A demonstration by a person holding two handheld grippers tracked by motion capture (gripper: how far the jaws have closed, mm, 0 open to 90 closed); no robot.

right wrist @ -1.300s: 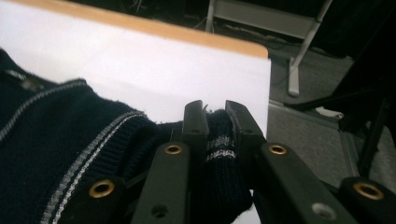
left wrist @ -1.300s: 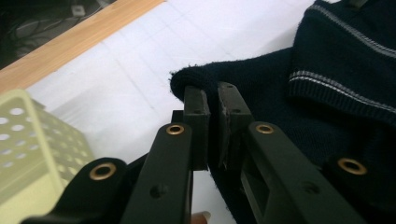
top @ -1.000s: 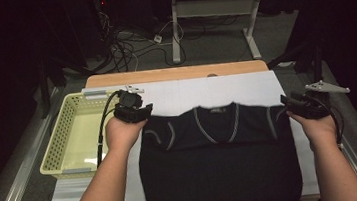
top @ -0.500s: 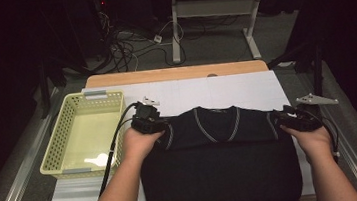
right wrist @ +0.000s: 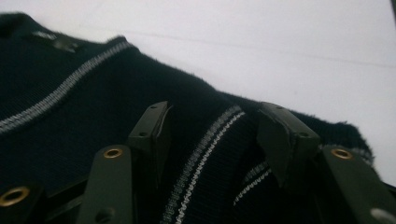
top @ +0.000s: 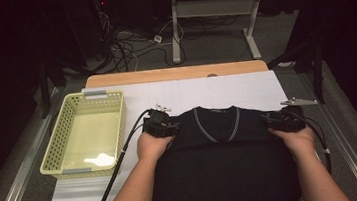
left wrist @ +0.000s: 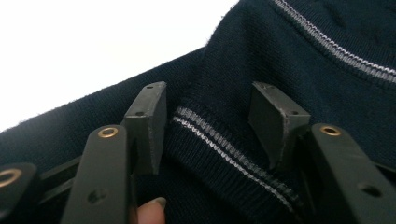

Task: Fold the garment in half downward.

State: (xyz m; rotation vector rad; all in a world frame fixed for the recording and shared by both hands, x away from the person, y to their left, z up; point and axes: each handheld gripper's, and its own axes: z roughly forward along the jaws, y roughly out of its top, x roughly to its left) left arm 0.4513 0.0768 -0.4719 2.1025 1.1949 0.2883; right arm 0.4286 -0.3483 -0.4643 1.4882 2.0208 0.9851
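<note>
High view shows you a soft, limp sweater (top: 222, 151) on the worktop (top: 225, 90): both grippers' jaws, just opening, straddle its striped cuffs unpinched; grip those thicker ribbed edges.

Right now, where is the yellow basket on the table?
In the high view, the yellow basket stands at the table's left side, on the white sheet, left of the left gripper and the dark sweater.
</note>
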